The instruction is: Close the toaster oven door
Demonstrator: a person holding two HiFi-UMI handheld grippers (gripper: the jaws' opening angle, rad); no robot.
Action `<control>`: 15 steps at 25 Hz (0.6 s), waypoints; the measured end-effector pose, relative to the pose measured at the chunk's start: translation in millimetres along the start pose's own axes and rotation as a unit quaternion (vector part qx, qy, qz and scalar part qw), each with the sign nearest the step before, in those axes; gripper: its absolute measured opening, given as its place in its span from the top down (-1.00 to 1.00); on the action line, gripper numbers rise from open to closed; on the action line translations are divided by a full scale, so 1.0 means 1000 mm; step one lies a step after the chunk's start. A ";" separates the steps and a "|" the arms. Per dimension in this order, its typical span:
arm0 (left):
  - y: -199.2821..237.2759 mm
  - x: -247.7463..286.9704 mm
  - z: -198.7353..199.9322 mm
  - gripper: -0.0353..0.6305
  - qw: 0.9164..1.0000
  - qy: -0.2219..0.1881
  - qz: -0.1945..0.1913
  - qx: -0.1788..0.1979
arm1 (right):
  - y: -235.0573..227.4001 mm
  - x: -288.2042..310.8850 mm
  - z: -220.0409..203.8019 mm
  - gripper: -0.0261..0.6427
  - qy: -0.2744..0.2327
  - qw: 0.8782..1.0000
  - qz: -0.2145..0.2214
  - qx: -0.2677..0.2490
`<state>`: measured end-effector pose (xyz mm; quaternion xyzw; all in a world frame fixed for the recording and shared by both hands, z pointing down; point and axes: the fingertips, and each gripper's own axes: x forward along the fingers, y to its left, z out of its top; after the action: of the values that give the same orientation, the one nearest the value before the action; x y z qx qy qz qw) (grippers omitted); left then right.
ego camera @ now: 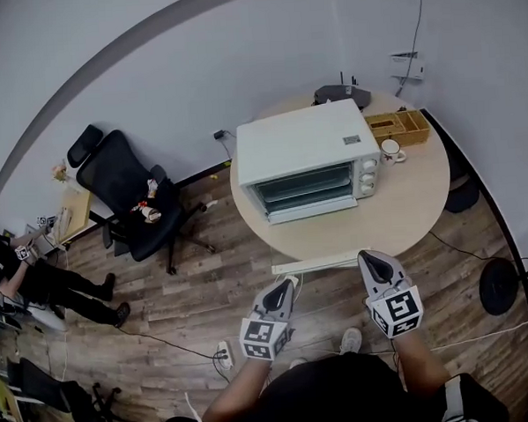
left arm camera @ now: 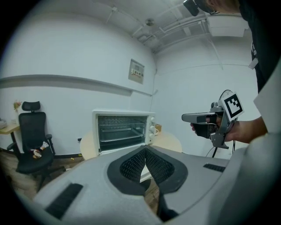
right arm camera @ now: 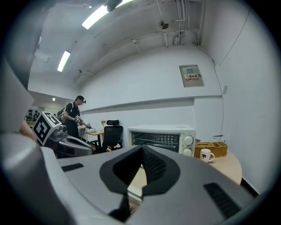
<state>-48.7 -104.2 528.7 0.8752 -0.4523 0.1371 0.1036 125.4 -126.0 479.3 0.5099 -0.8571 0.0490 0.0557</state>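
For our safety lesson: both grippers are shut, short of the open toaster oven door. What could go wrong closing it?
The open door reaches the table edge; a hard shove from the left gripper or right gripper might slam it or slide the toaster oven. The mug stands close beside the oven and could tip.

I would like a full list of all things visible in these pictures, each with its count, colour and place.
table: one, beige, round, centre
toaster oven: one, white, on the table, door open
mug: one, white, right of the oven
wooden box: one, brown, behind the mug
office chair: one, black, left of the table
other person: one, dark clothes, far left
left gripper: one, grey, fingers shut, empty
right gripper: one, grey, fingers shut, empty
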 end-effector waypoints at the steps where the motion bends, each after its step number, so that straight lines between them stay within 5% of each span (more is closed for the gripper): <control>1: 0.002 0.001 -0.001 0.88 1.000 -0.001 0.011 -0.001 | -0.002 0.003 -0.001 0.92 0.001 1.000 0.009 0.002; 10: 0.020 -0.009 -0.021 0.88 0.994 0.006 0.105 -0.009 | 0.007 0.024 0.004 0.92 0.003 0.995 0.099 -0.020; 15: 0.034 -0.009 -0.034 0.88 0.991 0.027 0.124 0.037 | 0.020 0.034 -0.002 0.93 0.017 0.992 0.128 0.017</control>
<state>-87.0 -106.1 559.4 0.8118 -0.5486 0.1888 0.0659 92.2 -145.4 485.3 0.3963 -0.9130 0.0788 0.0554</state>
